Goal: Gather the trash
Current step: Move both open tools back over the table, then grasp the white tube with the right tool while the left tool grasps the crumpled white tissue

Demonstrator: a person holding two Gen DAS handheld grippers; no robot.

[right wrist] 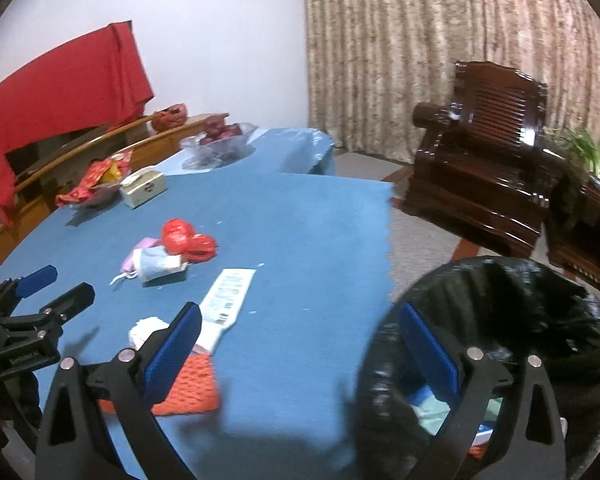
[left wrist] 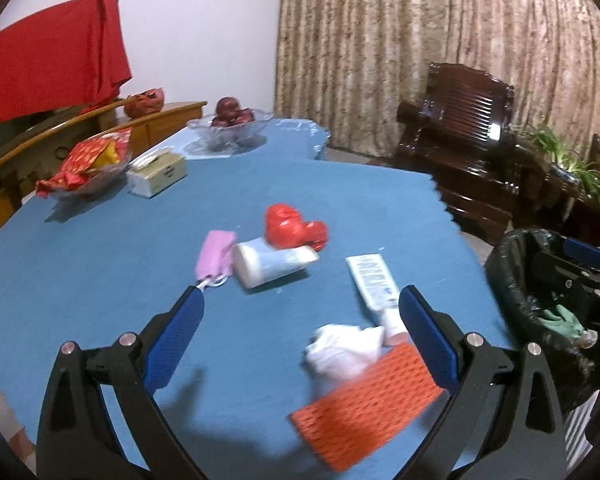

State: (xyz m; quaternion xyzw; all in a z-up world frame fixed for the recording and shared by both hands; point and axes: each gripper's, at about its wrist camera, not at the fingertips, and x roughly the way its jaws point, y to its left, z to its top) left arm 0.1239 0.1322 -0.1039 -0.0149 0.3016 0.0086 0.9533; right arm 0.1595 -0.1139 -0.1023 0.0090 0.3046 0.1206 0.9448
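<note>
Your left gripper (left wrist: pixel 300 312) hangs over the blue tablecloth (left wrist: pixel 100 264) with its jaws spread wide and nothing between them. Low and right of centre in its view, a crumpled white tissue (left wrist: pixel 340 350) lies against an orange foam net sleeve (left wrist: pixel 366 400), and a white tube (left wrist: pixel 374 284) runs up from them, its cap end touching the tissue. Toward the middle of the frame a white bottle (left wrist: pixel 268 264) lies on its side, with a pink pouch (left wrist: pixel 214 254) just left of it and a crumpled red plastic bag (left wrist: pixel 294 226) touching its upper side.

Your right gripper (right wrist: pixel 300 322) is also spread wide and empty, its right finger hanging over the mouth of the black-lined trash bin (right wrist: pixel 540 288) at the lower right of its frame; pale green and blue scraps already lie inside.
</note>
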